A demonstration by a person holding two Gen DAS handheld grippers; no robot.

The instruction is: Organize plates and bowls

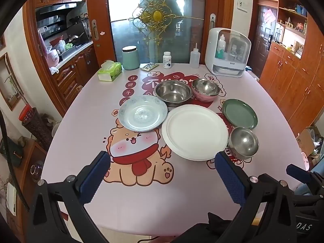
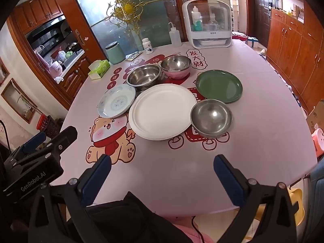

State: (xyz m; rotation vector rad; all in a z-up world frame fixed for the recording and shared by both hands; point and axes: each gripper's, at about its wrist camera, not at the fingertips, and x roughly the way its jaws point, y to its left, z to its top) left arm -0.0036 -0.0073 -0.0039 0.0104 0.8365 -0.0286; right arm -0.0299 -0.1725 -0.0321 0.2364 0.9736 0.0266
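nearest, the left gripper (image 1: 162,170) and the right gripper (image 2: 162,171) both hang over the near edge of the table (image 2: 263,121), jaws wide and holding nothing. i judge that sorting has not yet begun; the next move calls for reaching forward to one dish. in the middle lies the white plate (image 2: 163,111), the small steel bowl (image 2: 211,117) touching its right. farther are the blue patterned plate (image 2: 117,100), the green plate (image 2: 219,86), the large steel bowl (image 2: 144,77) and the pink bowl (image 2: 176,66).
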